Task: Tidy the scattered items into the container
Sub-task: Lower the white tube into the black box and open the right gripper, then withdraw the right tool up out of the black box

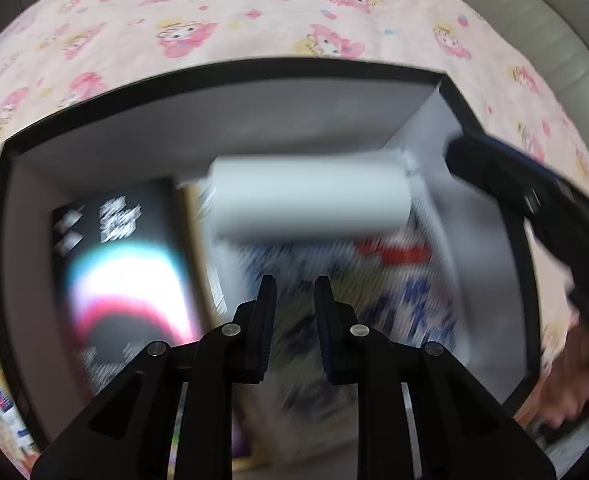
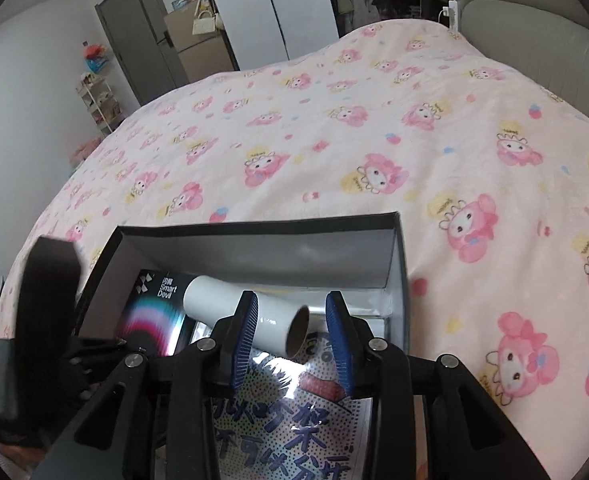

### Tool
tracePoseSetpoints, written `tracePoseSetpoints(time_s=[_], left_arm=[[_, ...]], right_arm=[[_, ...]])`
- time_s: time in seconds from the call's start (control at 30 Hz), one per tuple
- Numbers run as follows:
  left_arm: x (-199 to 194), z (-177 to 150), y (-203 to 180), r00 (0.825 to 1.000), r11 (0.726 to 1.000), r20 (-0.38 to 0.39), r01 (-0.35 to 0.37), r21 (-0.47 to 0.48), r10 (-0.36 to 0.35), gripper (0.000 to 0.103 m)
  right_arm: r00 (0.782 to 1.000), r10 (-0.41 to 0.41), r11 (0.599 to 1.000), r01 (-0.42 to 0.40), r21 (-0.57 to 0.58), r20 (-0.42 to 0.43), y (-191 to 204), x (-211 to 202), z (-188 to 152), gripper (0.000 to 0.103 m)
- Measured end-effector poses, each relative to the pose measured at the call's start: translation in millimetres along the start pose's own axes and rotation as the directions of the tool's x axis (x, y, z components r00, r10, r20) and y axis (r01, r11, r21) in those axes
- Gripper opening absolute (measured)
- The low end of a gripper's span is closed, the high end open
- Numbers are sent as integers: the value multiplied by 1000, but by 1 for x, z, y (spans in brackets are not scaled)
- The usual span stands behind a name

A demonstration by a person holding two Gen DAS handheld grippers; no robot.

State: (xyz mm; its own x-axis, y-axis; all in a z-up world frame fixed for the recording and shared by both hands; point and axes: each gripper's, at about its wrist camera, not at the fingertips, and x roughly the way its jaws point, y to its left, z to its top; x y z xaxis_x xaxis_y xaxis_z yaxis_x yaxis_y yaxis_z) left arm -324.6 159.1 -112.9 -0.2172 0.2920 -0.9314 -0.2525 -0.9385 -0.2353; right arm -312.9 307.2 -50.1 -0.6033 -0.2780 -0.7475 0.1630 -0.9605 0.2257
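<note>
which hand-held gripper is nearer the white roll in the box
Right. The right hand-held gripper has the white roll just past its fingertips; the left hand-held gripper hangs over the printed packet, short of the roll.

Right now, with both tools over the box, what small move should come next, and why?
Probably lift both tools clear of the box. The white roll already lies inside on the printed packet, beside the black carton. The right tool and left tool have nothing between their pads, so both look free to fetch more.
</note>
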Motion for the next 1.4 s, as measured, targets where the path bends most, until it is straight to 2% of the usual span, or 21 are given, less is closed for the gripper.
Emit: tracePoseSetpoints(time_s=[0.13, 0.27, 0.37, 0.43, 0.57, 0.77, 0.8, 0.9, 1.1, 1.23, 1.4], left_arm=[[11, 21, -6, 999, 1000, 24, -23, -6, 23, 19], [7, 29, 2, 999, 997, 50, 15, -72, -12, 20], [-2, 24, 12, 998, 996, 62, 26, -82, -21, 21], [-14, 20, 25, 994, 991, 112, 15, -133, -1, 21], [-29, 16, 53, 980, 965, 190, -13, -260, 64, 21], [-8, 33, 56, 979, 949, 162, -65, -309, 120, 20], [-5, 34, 54, 981, 947, 152, -68, -313, 121, 20], [8, 34, 47, 990, 948, 123, -23, -318, 66, 20], [19, 43, 21, 995, 965, 97, 21, -263, 5, 20], [5, 38, 20, 992, 972, 128, 21, -236, 10, 22], [-35, 15, 22, 979, 972, 200, 78, -224, -32, 23]], right_arm=[[1000, -7, 999, 7, 36, 17, -13, -6, 6, 32], [1000, -8, 999, 8, 53, -10, -19, 0, 7, 32], [996, 69, 992, -63, 111, -52, -23, 8, 6, 32], [991, 118, 983, -109, 145, -61, -25, 9, 5, 32], [997, 69, 989, -62, 136, -43, -25, 6, 5, 32], [996, 76, 983, -65, 174, -56, -31, 13, 3, 32], [995, 75, 981, -64, 182, -58, -32, 14, 3, 32], [996, 72, 978, -60, 201, -53, -35, 15, 5, 33], [996, 67, 982, -56, 179, -56, -33, 15, 3, 35], [997, 48, 986, -38, 162, -58, -30, 15, 1, 36], [999, 15, 991, -8, 134, -51, -21, 10, -1, 36]])
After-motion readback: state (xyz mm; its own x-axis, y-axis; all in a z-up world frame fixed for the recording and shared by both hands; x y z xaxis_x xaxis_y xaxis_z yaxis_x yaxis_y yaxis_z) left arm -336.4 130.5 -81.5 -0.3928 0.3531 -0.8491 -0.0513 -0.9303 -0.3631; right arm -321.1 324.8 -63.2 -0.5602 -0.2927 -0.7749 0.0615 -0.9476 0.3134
